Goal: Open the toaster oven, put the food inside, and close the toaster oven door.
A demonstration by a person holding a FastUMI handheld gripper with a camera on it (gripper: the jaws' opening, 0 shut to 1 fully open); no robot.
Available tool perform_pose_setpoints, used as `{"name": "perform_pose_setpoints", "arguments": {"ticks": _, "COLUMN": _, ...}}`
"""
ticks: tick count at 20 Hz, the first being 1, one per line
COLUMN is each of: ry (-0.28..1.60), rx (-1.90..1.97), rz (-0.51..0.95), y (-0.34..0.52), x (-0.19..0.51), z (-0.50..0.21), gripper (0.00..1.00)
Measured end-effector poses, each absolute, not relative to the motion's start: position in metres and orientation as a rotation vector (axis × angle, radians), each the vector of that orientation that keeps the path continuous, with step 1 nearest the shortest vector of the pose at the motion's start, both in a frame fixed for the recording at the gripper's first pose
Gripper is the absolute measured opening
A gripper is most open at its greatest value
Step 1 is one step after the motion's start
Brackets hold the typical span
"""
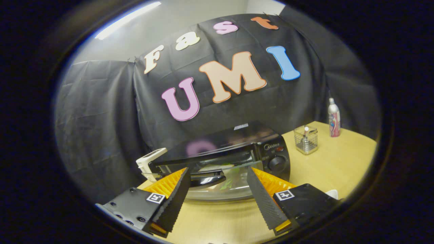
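Gripper view: toaster oven (234, 149) standing at the far left of the wooden table (339, 162), back against the black cloth wall. Door (220, 189) dropped partly open toward the near side, glass face tilted up, dark handle (208, 180) along its upper edge. Something green and pale visible through the glass and the mouth, probably the food (232, 174), though too blurred by reflections to name or to tell whether it rests on a rack. Control knob (277, 163) on the right-hand panel. To the right, well apart: a clear holder (306, 139) with a small item in it, and a spray bottle (334, 119) farther off. A white gadget (151, 162) just left of the oven.

Handling, as a judgement: oven heavy and rigid, unlikely to slide under a light push; door hinged at the bottom, stiff, with smooth glass that looks slippery and breakable. Best hold or push point the handle bar, not the pane.

Gripper (217, 176) spread wide, fingers (176, 196) straddling the handle and the door's middle, one on each side. Nothing clamped between them; no clear contact with handle or glass, though the left fingertip overlaps the handle's end and touching cannot be ruled out.
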State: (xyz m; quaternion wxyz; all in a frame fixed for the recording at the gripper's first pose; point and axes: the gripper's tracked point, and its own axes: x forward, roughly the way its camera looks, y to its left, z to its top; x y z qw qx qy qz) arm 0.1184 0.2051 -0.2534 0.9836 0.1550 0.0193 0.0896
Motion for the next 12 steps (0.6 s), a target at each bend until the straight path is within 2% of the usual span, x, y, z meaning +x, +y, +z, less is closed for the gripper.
{"name": "perform_pose_setpoints", "arguments": {"ticks": 12, "ry": 0.007, "rx": 0.319, "rz": 0.174, "y": 0.208, "x": 0.160, "z": -0.240, "gripper": 1.00}}
